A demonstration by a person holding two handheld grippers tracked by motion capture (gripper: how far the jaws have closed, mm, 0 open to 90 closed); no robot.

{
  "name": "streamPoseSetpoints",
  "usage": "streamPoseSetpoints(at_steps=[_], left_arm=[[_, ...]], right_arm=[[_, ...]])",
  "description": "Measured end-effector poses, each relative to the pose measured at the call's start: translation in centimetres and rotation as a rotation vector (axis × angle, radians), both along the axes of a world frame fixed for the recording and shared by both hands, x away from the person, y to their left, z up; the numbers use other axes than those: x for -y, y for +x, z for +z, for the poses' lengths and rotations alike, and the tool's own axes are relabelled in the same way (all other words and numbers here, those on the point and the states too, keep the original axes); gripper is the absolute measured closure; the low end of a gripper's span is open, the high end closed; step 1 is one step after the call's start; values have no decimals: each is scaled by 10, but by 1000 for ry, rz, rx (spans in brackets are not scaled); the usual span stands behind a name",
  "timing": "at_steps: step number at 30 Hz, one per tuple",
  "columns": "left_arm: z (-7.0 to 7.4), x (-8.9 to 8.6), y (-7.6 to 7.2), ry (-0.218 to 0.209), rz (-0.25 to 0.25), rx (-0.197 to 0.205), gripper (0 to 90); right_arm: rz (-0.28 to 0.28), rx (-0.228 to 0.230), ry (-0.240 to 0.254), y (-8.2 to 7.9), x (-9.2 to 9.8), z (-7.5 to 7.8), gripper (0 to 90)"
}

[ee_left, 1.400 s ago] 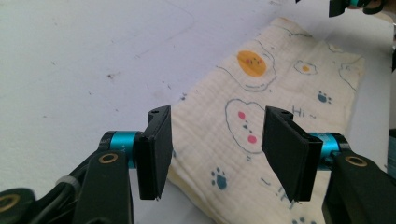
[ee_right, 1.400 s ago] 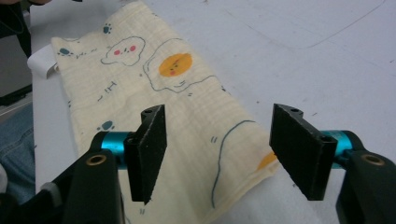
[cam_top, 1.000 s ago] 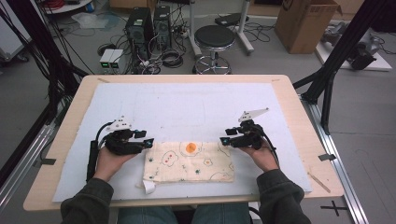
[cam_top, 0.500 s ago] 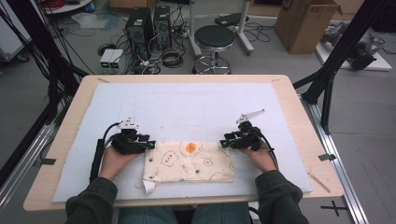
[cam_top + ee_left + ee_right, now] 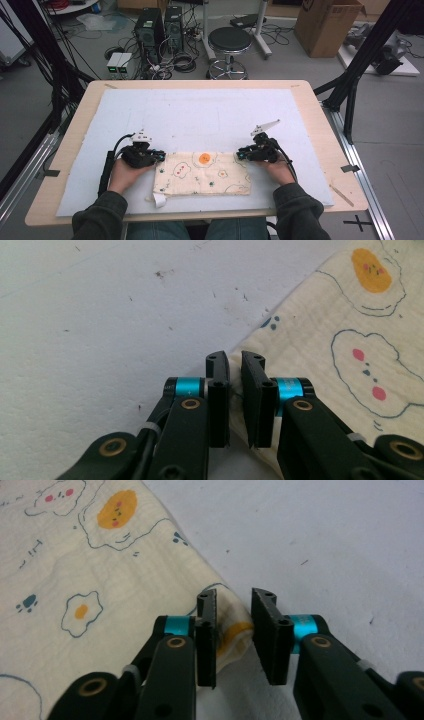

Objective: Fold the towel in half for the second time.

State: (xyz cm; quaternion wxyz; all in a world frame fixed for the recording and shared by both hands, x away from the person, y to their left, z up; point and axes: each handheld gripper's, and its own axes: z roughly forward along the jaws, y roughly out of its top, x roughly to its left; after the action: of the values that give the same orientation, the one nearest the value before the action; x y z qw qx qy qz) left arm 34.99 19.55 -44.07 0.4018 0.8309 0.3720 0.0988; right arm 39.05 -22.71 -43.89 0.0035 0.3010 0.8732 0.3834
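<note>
Cloth (image 5: 202, 173) between both hand-held grippers

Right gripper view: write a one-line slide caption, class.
Right gripper, fingers just closing, around the bunched corner of a cream patterned cotton cloth on a pale grey table mat.

The cloth (image 5: 202, 173) is seen as soft, crinkly cream cotton, matt, printed with eggs and paw marks. The mat (image 5: 200, 115) is seen as a pale, felt-like sheet, slightly rough and speckled with lint. The table (image 5: 320, 125) edge is shown as light, smooth wood. The left gripper (image 5: 235, 382) and right gripper (image 5: 233, 625) are made of matt black plastic, with shiny teal metal collars and brass-coloured rivets.
</note>
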Motion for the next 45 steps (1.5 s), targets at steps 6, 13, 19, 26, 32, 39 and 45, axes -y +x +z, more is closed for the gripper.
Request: streamPoseSetpoints(at_steps=[6, 13, 19, 26, 32, 39, 45], left_arm=[[1, 0, -1, 12, -4, 6, 841], [2, -1, -1, 15, 16, 20, 845], [8, -3, -1, 10, 35, 49, 847], [15, -3, 4, -6, 61, 83, 848], [20, -6, 15, -14, 94, 93, 847], [28, -11, 38, -27, 159, 114, 847], [16, -10, 51, -45, 190, 103, 847]], right_arm=[[-2, -6, 20, -3, 3, -2, 824], [6, 16, 23, -3, 4, -1, 846], [17, 35, 32, -2, 3, 3, 850], [7, 36, 49, 5, 4, 10, 850], [-31, 27, 85, 21, 2, 14, 850], [-71, 17, 95, 47, -6, 21, 850], [-127, -13, 100, 66, -8, 9, 850]])
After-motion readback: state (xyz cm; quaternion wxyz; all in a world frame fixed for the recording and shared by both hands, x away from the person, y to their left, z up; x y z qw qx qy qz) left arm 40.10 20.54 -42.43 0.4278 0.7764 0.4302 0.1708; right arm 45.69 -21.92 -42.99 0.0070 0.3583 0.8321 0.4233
